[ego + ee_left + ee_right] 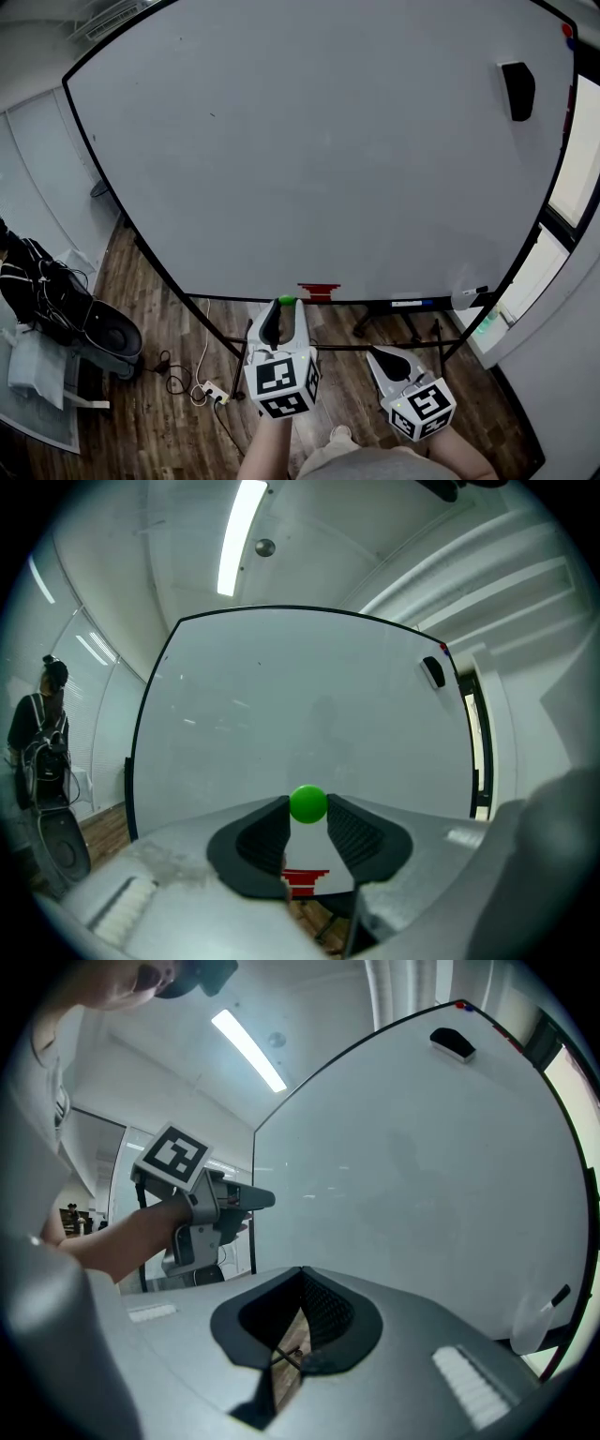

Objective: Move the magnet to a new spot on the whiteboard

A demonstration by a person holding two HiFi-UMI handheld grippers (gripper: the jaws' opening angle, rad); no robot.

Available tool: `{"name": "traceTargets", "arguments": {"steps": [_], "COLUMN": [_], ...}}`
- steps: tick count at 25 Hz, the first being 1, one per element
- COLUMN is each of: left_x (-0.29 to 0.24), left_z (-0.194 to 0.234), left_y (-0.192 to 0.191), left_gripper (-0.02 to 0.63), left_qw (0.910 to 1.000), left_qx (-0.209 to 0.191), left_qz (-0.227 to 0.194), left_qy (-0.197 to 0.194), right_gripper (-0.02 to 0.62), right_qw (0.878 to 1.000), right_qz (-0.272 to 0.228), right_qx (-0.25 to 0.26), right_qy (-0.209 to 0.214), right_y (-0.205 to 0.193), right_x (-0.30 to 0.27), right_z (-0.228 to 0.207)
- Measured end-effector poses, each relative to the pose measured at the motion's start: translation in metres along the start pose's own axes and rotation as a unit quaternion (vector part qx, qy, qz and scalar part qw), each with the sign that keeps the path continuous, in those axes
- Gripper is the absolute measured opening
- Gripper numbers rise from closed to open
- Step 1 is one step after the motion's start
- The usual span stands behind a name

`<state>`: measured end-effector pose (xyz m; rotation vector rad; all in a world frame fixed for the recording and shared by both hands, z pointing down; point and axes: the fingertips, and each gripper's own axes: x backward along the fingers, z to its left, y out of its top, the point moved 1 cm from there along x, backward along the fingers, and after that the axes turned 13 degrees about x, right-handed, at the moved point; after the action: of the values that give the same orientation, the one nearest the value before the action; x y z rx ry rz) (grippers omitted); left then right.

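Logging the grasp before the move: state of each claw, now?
Left claw: closed on the green magnet, pinched at its tips.
Right claw: closed, nothing in it.

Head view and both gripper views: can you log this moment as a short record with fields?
left hand-held gripper: shut on the magnet, a green ball at its jaw tips
right hand-held gripper: jaws together, empty
position: magnet held low in front of the whiteboard
magnet touching board: cannot tell
also on board: black eraser upper right; red mark at bottom edge
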<state>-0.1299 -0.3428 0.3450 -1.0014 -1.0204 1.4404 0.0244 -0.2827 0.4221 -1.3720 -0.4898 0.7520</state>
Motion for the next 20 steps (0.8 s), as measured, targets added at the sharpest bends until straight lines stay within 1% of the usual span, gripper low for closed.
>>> {"name": "traceTargets", "arguments": {"steps": [4, 9, 14, 20], "left_x": [0.007, 0.007, 0.000, -0.017], "left_z": [0.008, 0.019, 0.030, 0.055], "left_y": [-0.009, -0.009, -0.002, 0.019], "left_gripper": [0.135, 0.135, 0.135, 0.135], "left_qw": [0.9999, 0.9998, 0.9999, 0.9999], "left_qx": [0.001, 0.002, 0.002, -0.001], "left_qz": [0.008, 0.010, 0.008, -0.008], "left_qy": [0.008, 0.017, 0.014, 0.011], "right_gripper": [0.002, 0.002, 0.002, 0.002], "right_qw": [1.000, 1.000, 1.000, 1.000], "right_qz": [-0.002, -0.006, -0.005, -0.008], "right_qx": [0.000, 0.002, 0.001, 0.004], "right_qy": [0.009, 0.017, 0.024, 0.029], "right_y": [0.001, 0.005, 0.008, 0.011], "right_x": [-0.004, -0.012, -0.027, -0.056], "right_z": [0.005, 0.007, 0.007, 0.010]}}
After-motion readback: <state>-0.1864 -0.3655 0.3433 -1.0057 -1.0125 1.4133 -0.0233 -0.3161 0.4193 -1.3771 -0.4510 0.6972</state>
